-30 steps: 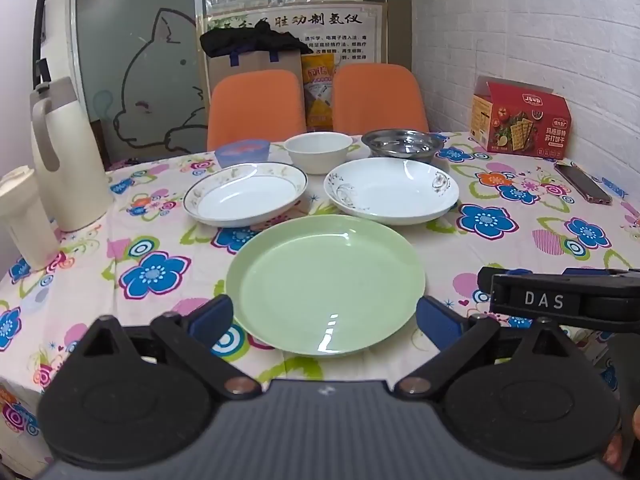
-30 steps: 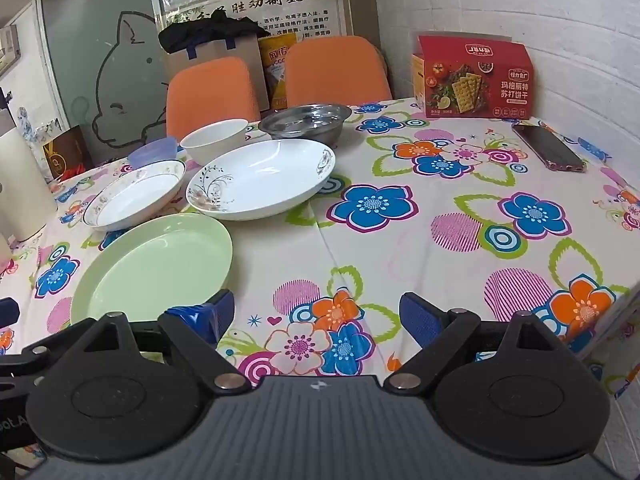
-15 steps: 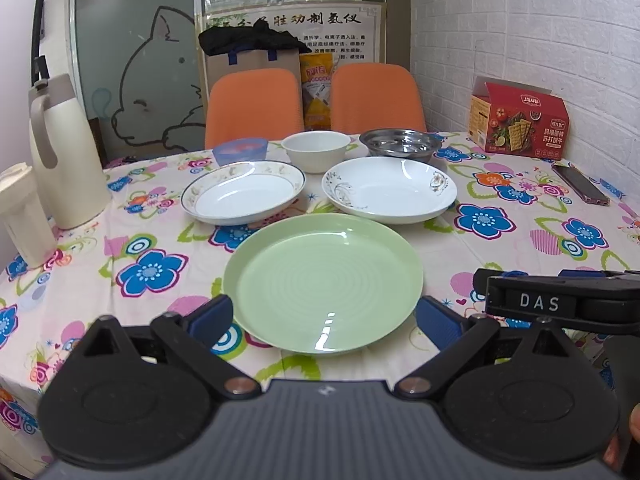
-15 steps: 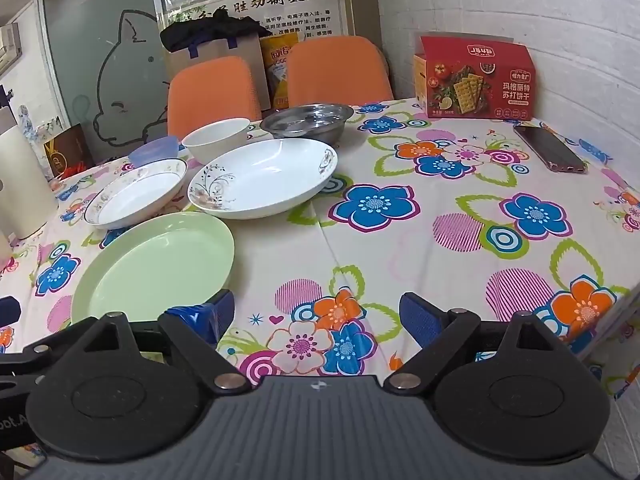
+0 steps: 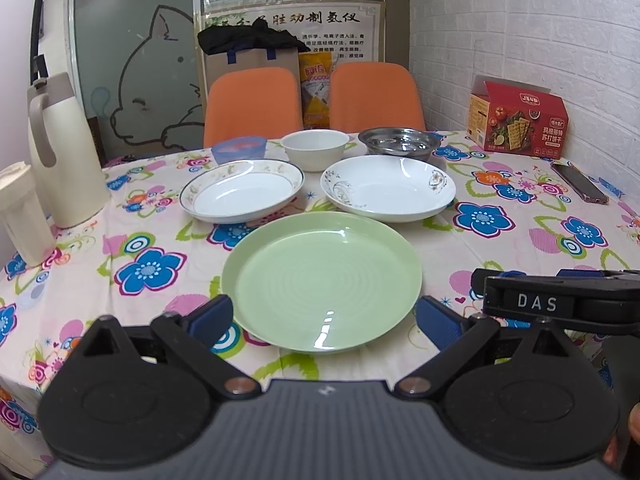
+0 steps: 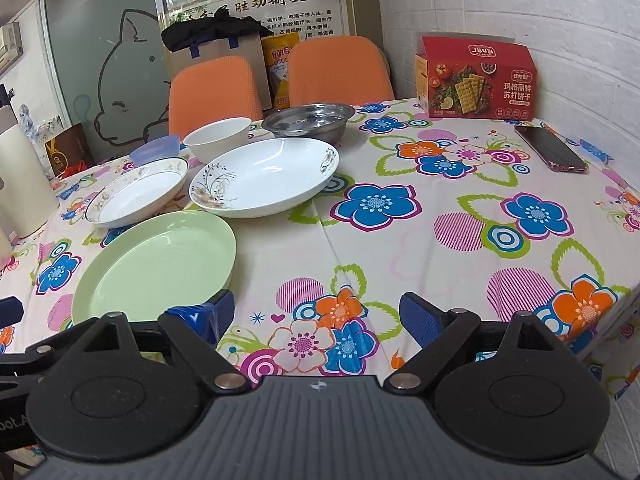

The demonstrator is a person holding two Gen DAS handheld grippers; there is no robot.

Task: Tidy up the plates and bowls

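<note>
A green plate [image 5: 322,278] lies nearest on the flowered table, also in the right wrist view [image 6: 158,262]. Behind it sit a gold-rimmed white plate [image 5: 242,191] and a floral white plate [image 5: 388,188]. Further back stand a blue bowl [image 5: 239,148], a white bowl [image 5: 315,148] and a steel bowl [image 5: 399,143]. My left gripper [image 5: 324,320] is open and empty, just before the green plate's near rim. My right gripper [image 6: 316,318] is open and empty over the tablecloth, to the right of the green plate.
A cream thermos [image 5: 62,152] and a white cup [image 5: 22,214] stand at the left. A red cracker box [image 6: 476,78] and a phone [image 6: 550,148] lie at the right. Two orange chairs [image 5: 252,106] stand behind the table. The table edge falls away at the right [image 6: 616,320].
Both grippers have barely moved; the left view has dropped slightly and drifted a little. Nothing on the table has shifted.
</note>
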